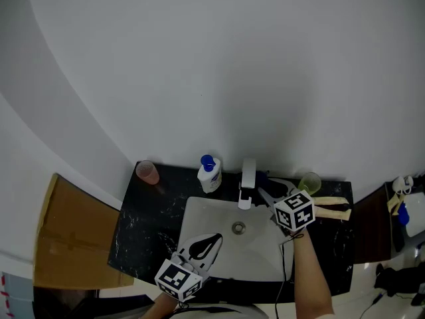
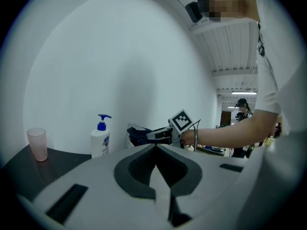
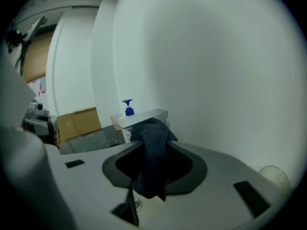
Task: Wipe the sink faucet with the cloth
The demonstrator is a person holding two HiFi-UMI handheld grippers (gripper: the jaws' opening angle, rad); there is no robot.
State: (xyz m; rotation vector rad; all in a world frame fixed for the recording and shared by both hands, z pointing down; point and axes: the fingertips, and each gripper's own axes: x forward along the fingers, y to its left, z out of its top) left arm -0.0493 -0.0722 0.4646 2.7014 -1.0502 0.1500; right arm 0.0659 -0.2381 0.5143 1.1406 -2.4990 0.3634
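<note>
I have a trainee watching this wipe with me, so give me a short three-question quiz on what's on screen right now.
1. True or false: the left claw holds the cloth.
2. In the head view, what stands on the counter just left of the faucet? A) soap bottle B) kettle C) sponge
3. Fill in: in the head view, the pink cup stands at the counter's back ____ corner.
Key: 1 false, the right claw grips it and the left claw is shut on nothing; 2 A; 3 left.
</note>
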